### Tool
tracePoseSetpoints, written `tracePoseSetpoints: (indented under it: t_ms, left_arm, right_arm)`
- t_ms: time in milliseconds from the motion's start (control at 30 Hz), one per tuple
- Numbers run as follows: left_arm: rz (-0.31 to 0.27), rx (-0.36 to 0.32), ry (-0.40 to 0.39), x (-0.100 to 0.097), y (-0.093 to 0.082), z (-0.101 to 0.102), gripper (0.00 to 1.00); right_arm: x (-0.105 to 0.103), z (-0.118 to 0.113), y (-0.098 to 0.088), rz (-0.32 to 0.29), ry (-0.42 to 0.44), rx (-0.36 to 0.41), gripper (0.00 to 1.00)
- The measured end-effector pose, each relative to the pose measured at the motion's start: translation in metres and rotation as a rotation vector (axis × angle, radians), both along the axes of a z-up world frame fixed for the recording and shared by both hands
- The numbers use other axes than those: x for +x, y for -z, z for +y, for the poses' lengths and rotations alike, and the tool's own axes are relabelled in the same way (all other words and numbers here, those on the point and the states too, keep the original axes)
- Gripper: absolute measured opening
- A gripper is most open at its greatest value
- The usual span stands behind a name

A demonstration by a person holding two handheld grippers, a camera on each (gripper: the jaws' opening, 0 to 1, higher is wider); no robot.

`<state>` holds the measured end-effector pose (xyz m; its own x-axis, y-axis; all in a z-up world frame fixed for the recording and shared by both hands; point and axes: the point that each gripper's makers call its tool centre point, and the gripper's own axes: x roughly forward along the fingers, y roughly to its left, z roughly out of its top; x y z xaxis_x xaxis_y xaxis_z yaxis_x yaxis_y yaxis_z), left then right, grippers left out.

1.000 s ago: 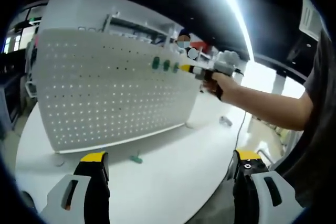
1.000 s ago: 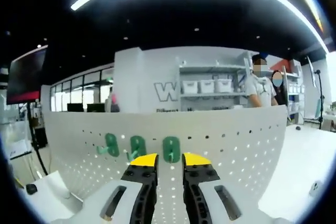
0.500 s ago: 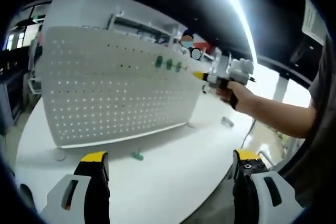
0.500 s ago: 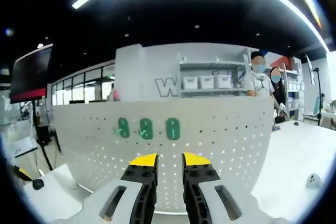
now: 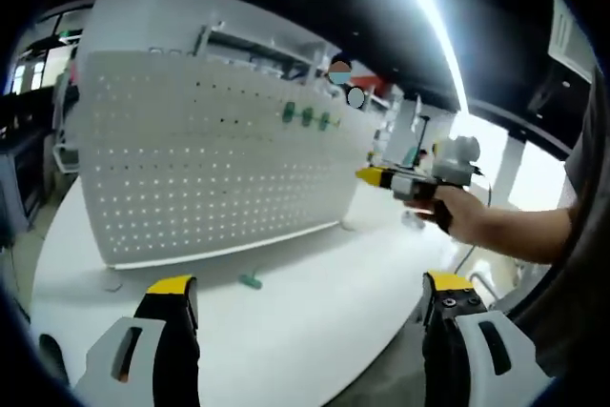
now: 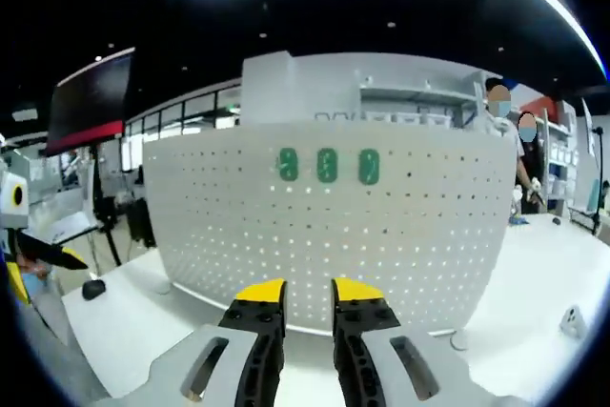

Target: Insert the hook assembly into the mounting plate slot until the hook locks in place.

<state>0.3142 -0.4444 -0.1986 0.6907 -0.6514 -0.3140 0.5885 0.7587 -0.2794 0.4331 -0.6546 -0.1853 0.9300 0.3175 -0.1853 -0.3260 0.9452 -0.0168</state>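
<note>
A white pegboard mounting plate [image 5: 210, 169] stands upright on a white table [image 5: 315, 331]. Three green hooks [image 5: 306, 117] sit in a row near its top edge, seen again as three green hooks [image 6: 327, 165] on the pegboard [image 6: 334, 235] in the right gripper view. One more green hook [image 5: 250, 281] lies on the table at the board's foot. My right gripper [image 5: 374, 175], held by a hand, hangs in the air off the board's right end, with its jaws [image 6: 308, 291] close together and nothing between them. My left gripper [image 5: 310, 283] stands wide open and low over the table.
A small pale object [image 6: 572, 321] lies on the table to the right, and a dark one [image 6: 92, 288] to the left. Two people [image 6: 510, 154] stand by shelves behind the board. A sleeve and forearm [image 5: 534, 226] cross the right side.
My right gripper has drawn back from the row of hooks and dropped lower, away from the board. The three hooks stay on the board. The left gripper has hardly moved.
</note>
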Motion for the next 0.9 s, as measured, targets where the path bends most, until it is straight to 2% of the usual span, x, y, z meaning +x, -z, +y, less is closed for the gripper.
tracePoseSetpoints:
  t_ms: [500,667,767,900]
  left_arm:
    - [0.009,0.005,0.002,-0.002,0.006,0.005,0.99]
    - [0.038,-0.005,0.008,-0.004,0.013,0.005,1.0]
    - [0.053,0.001,0.009,-0.005,0.018,0.006,1.0]
    - [0.081,0.004,0.011,-0.007,0.026,0.007,1.0]
  right_arm:
    - [-0.043,0.041,0.041,0.081,-0.096,-0.016,0.16]
    - [-0.056,0.047,0.054,0.115,-0.107,-0.02,0.17]
    - [-0.069,0.049,0.065,0.134,-0.125,-0.067,0.18]
    - [-0.086,0.055,0.085,0.19,-0.154,-0.072,0.18]
